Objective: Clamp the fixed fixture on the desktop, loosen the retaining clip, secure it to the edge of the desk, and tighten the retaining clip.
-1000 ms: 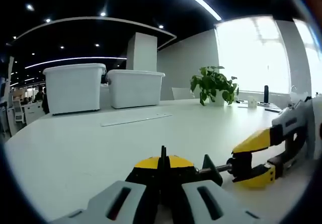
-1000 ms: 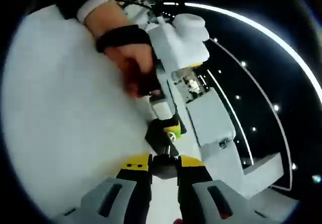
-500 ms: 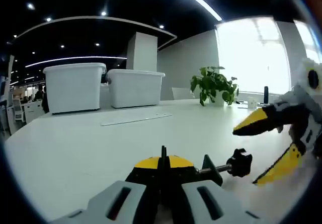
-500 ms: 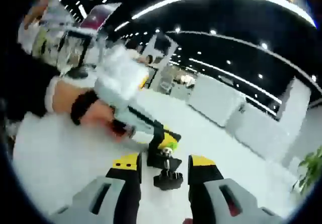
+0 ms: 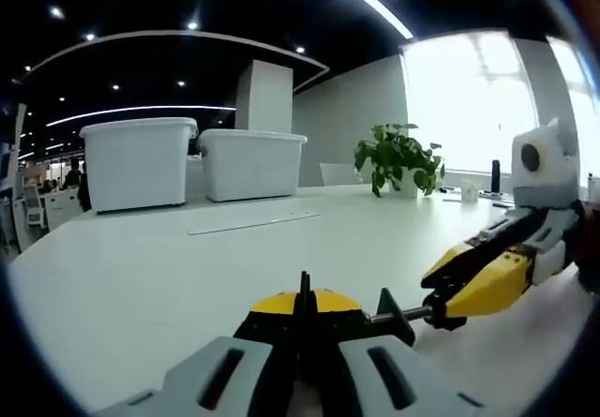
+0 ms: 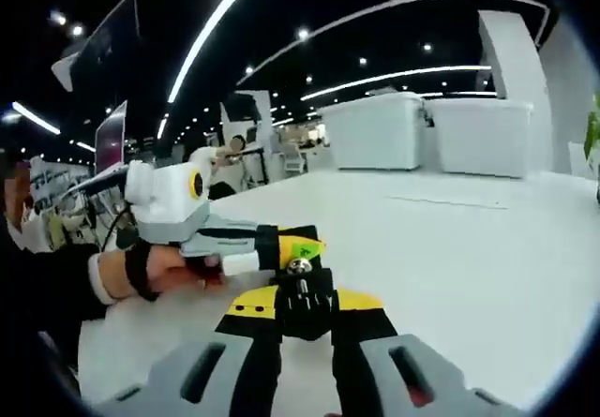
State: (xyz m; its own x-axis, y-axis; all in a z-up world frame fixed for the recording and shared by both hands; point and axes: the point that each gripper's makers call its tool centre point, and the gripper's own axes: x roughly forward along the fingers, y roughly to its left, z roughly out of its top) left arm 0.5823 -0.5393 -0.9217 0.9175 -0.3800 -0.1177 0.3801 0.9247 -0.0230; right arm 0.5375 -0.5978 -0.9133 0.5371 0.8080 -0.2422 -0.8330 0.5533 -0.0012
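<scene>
White surface (image 5: 141, 276) runs back to two storage bins (image 5: 187, 162) and a potted plant (image 5: 398, 157) at 1 o'clock in the left gripper view; at 6 o'clock the left tongs (image 5: 302, 342) sit closed on the fixture (image 5: 319, 316), pinning it to the surface. Half a second ago the right tongs (image 5: 448, 297) hung spread wide above the black screw knob (image 5: 441, 312) at 4 o'clock; now they have closed narrowly around it, so loosening the retaining clip looks ready to begin. In the right gripper view, the right tongs grip the knob at 6 o'clock, while the person's hand (image 6: 173, 272) at 8 o'clock holds the left gripper level, pointing toward centre.
</scene>
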